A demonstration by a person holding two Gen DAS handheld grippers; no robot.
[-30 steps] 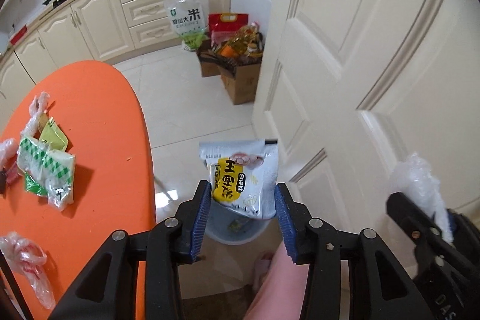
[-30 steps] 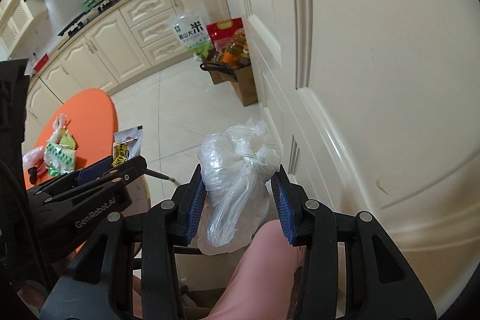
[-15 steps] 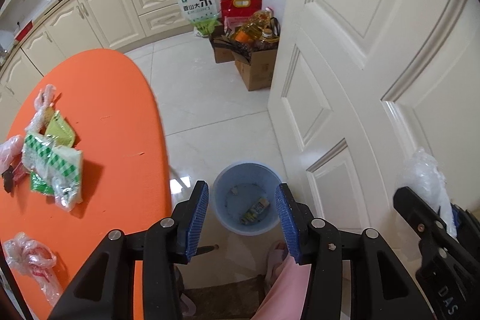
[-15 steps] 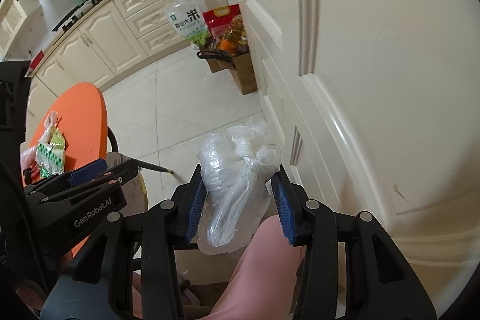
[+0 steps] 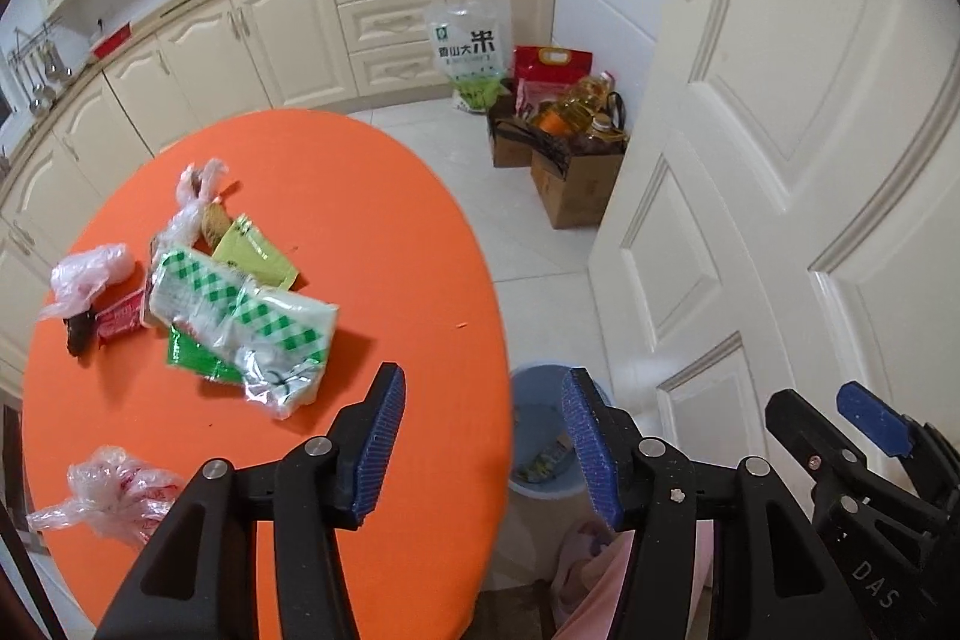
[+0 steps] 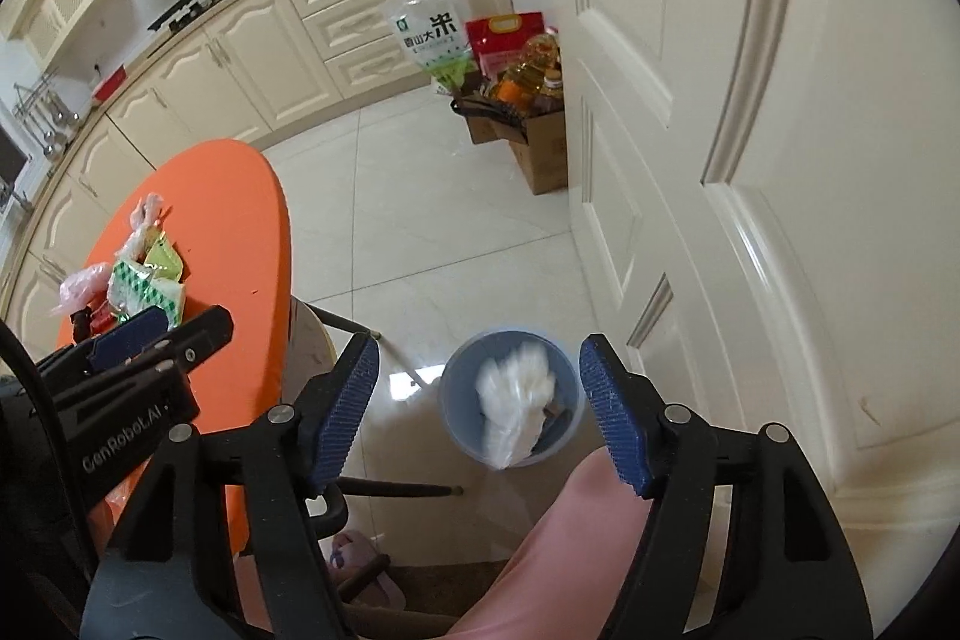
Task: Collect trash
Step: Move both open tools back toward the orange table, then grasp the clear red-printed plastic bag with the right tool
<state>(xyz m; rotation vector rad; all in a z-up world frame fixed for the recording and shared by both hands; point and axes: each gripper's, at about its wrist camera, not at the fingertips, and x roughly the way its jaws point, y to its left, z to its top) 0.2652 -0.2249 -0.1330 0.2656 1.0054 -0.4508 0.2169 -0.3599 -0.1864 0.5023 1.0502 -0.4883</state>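
The orange counter (image 5: 372,244) curves to a rounded edge, and the blue bin (image 6: 510,400) stands on the floor just past that edge, between it and the white door (image 5: 780,220). Open tile floor (image 6: 420,196) runs from the bin to the cardboard boxes (image 5: 576,178) by the cabinets.

The right gripper (image 6: 480,406) hangs over the bin with its jaws opening and nothing between them — the white plastic bag (image 6: 516,400), clamped there a second ago, now shows blurred at the bin's mouth. The left gripper (image 5: 480,436) sits above the counter's edge, jaws opening and empty; the yellow snack packet it held earlier is gone from them. Wrappers (image 5: 240,316) and crumpled bags (image 5: 114,496) lie on the counter.
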